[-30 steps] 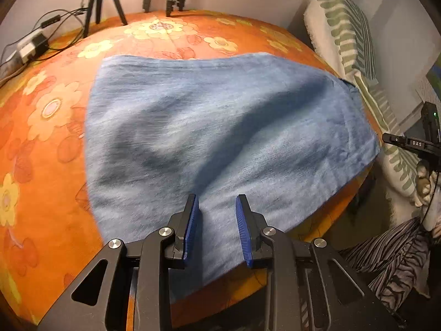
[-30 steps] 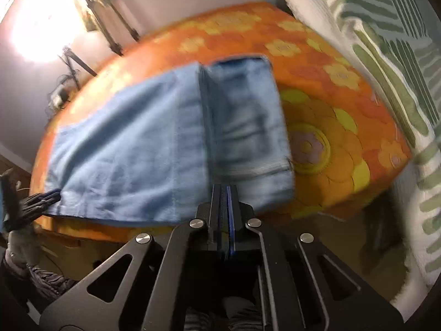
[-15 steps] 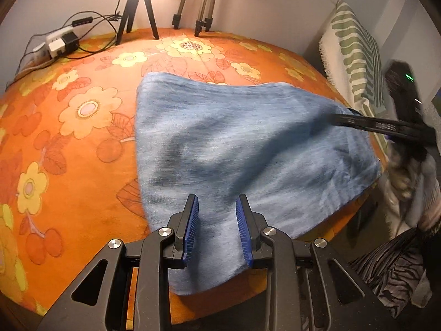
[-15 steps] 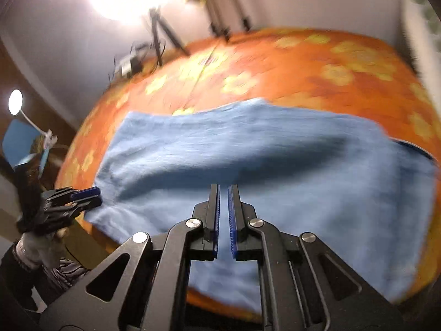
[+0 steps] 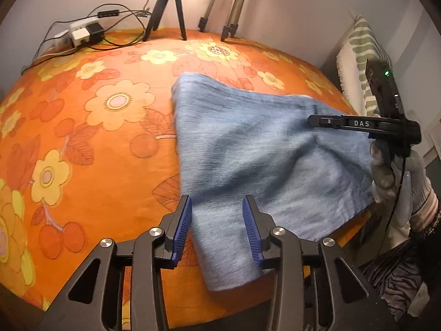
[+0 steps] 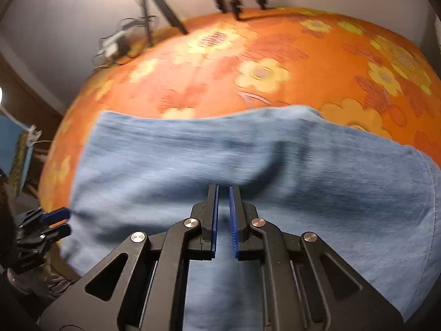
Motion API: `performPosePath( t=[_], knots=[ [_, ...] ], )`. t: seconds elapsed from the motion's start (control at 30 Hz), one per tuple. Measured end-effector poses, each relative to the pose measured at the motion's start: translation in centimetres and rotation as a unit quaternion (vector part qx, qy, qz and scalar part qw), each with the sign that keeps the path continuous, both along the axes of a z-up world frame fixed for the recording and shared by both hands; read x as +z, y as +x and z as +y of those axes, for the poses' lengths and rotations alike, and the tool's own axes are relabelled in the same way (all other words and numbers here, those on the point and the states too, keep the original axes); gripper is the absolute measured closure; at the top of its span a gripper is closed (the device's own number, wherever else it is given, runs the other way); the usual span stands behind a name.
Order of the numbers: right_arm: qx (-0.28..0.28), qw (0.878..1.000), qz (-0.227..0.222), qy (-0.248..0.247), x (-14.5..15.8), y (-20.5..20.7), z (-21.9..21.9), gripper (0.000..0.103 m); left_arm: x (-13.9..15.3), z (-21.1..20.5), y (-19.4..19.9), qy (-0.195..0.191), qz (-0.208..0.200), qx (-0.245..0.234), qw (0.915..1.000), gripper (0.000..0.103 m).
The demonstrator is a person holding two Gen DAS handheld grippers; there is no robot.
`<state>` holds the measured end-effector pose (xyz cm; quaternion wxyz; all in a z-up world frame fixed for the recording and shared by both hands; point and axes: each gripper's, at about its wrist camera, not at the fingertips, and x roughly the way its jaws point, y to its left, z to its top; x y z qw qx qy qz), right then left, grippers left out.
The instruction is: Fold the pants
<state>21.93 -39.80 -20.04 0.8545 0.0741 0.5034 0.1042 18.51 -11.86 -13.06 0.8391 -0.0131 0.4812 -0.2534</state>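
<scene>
Light blue denim pants (image 5: 256, 149) lie folded on the orange flowered tablecloth (image 5: 91, 143), near the table's front edge; they also fill the right wrist view (image 6: 248, 162). My left gripper (image 5: 217, 211) is open and empty, its blue pads over the pants' near left corner. My right gripper (image 6: 223, 201) hovers over the middle of the pants with its jaws slightly apart and nothing between them. It also shows in the left wrist view (image 5: 311, 120) over the pants' right side. The left gripper shows in the right wrist view (image 6: 56, 216) at the pants' left edge.
Tripod legs (image 5: 165, 13) and a power strip with cables (image 5: 82, 31) stand at the table's far edge. A green-striped cushion (image 5: 366, 63) stands to the right. A gloved hand (image 5: 399, 182) holds the right gripper. Striped fabric (image 5: 397, 275) lies below the table edge.
The right gripper has swung over the pants and opened from shut to a narrow gap. The left gripper has moved left toward the pants' corner, staying open.
</scene>
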Motion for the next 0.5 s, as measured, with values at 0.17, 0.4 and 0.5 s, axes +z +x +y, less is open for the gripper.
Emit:
performPosePath(
  t=[0.17,0.4,0.5],
  knots=[
    [0.088,0.996,0.011,0.002,-0.1,1.0,6.2,0.095,-0.5,0.7,-0.1,-0.006,0.017,0.008,0.9998,0.066],
    [0.101,0.994,0.011,-0.044,-1.8,3.4,11.0,0.094,-1.6,1.5,-0.6,-0.021,0.043,0.02,0.9987,0.063],
    [0.088,0.995,0.005,-0.053,-1.6,4.5,11.6,0.088,-2.1,2.1,-0.9,-0.029,0.05,0.026,0.998,0.062]
  ],
)
